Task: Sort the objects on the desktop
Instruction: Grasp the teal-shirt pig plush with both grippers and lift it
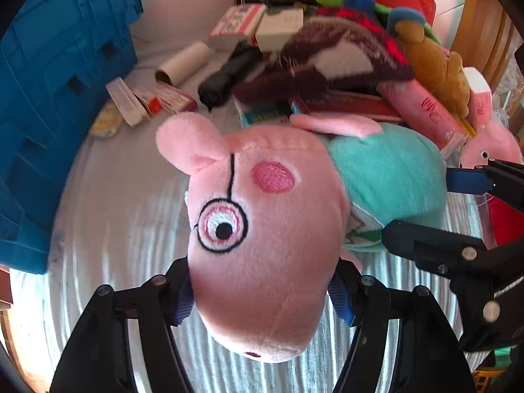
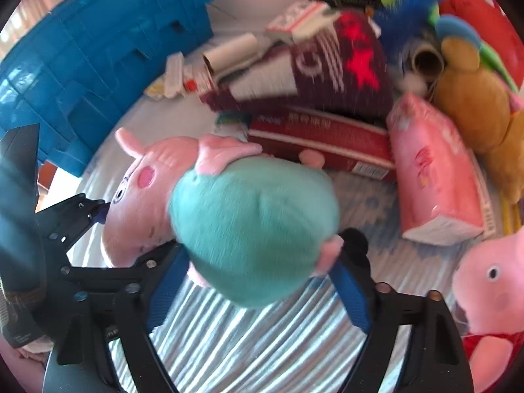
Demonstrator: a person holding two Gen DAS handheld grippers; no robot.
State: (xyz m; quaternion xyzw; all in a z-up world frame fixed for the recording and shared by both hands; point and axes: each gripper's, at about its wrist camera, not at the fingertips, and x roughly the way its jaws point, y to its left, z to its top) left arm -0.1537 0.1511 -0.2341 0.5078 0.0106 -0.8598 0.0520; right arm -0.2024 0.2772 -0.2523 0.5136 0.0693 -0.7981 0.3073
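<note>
A pink pig plush with round glasses and a teal body [image 1: 262, 229] is held over the striped cloth. My left gripper [image 1: 262, 294] is shut on its pink head. My right gripper [image 2: 258, 262] is shut on its teal body [image 2: 252, 229]; the same gripper shows at the right of the left wrist view [image 1: 465, 222]. The left gripper's fingers [image 2: 98, 211] show at the left of the right wrist view, against the plush's head [image 2: 137, 196].
A blue plastic crate [image 1: 49, 114] stands at the left. Behind lie a pile of boxes [image 1: 235, 23], a paper roll [image 1: 183, 64], a knit hat [image 2: 327, 65], a red box [image 2: 321, 144], a pink tissue pack [image 2: 435, 170], a brown plush [image 2: 475, 108] and another pig plush [image 2: 491, 288].
</note>
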